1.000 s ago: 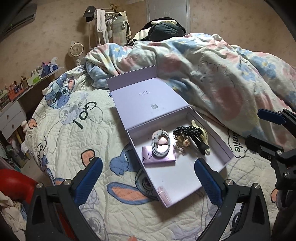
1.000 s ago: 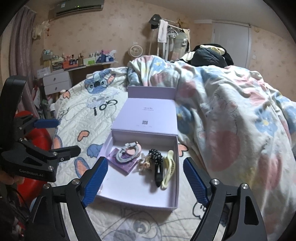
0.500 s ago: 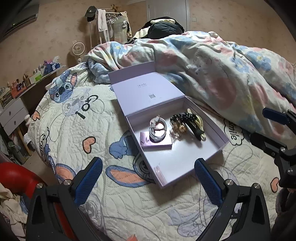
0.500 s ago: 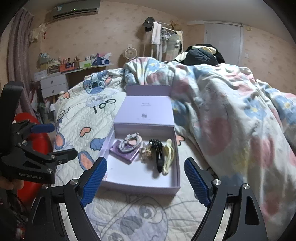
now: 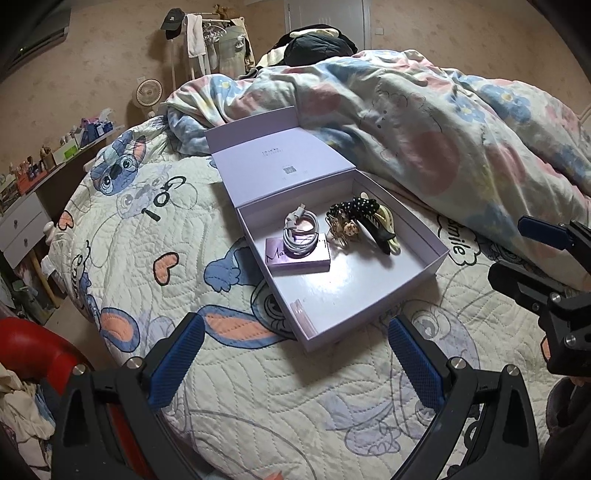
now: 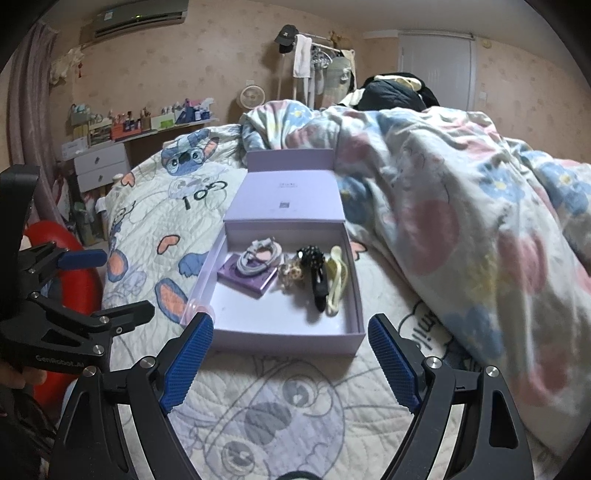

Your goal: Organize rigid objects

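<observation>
- We see the lavender gift box (image 5: 417, 273) lying open on the bed (image 5: 122, 229), atop the cartoon-print quilted bedspread; it is our landmark.
- Its lid (image 5: 280, 166) is folded back flat on the far side of the box, the far edge against the rumpled floral duvet (image 5: 436, 122).
- Inside the box, far half: a coiled white charging cable (image 5: 301, 236) rests on a small purple carton (image 5: 299, 256), toward the box's left wall.
- Just beside the cable, toward the box's middle: a gold leopard-print hair clip (image 5: 343, 230), touching a black dotted claw clip (image 5: 364, 216).
- A cream claw clip (image 6: 336, 278) lies next to the black one, nearest the box's right wall.
- The near half of the box floor is bare.
- Left tongs (image 5: 295, 360): blue pads wide apart, nothing between them, hovering over the bedspread just short of the box's near corner.
- Right tongs (image 6: 291, 358): pads also wide apart, gripping nothing, poised in front of the box's near wall without touching it.
- In the right wrist view the left tongs show to the left of the box; in the left wrist view the right tongs show to the right of it.
- Beyond the box, across the room: a clothes rack with a black cap (image 6: 286, 35) and a small white fan (image 6: 253, 96).
</observation>
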The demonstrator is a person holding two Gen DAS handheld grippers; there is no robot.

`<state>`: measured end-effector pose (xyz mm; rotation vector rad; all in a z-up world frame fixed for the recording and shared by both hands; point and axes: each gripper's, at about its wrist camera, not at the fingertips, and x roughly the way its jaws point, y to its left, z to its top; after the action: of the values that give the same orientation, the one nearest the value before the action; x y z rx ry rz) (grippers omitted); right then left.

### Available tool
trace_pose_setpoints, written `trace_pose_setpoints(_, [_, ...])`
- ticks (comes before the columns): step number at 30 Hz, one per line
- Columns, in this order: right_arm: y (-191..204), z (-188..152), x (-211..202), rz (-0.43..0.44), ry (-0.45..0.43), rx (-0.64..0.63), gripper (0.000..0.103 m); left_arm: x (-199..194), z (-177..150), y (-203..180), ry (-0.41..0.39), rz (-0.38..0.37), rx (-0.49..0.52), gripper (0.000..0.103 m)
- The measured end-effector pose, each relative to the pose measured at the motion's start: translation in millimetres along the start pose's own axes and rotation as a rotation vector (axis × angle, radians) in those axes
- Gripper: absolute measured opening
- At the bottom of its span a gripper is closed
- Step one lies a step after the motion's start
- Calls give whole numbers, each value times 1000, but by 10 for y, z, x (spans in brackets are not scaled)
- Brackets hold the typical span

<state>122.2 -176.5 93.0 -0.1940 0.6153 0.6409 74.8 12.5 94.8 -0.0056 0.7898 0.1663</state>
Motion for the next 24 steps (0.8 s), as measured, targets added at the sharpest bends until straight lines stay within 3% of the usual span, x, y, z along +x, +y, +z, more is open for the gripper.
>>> trace_pose_setpoints(24, [-27, -172, 50, -11, 51, 17, 87, 92, -81, -53, 31, -21, -13, 101])
